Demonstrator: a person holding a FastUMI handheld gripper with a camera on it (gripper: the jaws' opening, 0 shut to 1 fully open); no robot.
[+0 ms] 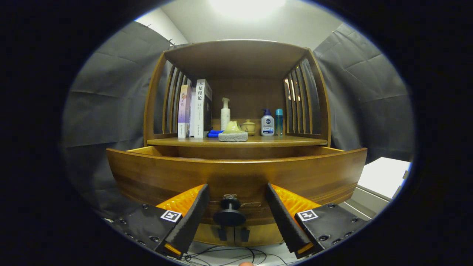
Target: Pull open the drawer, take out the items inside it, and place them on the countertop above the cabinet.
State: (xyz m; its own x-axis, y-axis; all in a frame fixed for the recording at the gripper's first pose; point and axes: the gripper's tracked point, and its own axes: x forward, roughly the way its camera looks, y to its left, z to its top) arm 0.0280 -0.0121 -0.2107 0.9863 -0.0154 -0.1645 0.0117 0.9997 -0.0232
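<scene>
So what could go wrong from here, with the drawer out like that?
The hand-held gripper is open, its fingers either side of the drawer knob and not touching it. Lifting straight up, it might knock the drawer front. The drawer's inside is hidden, so reaching in would be blind. The countertop already holds bottles and books, so a careless placement might topple something.

Walls: dark cloth hung on both sides, creased | Ceiling: pale, one bright overhead light | Furniture: wooden cabinet with slatted sides stood at centre | Side: white surface lay beside the cabinet | Floor: black cables trailed below.
</scene>
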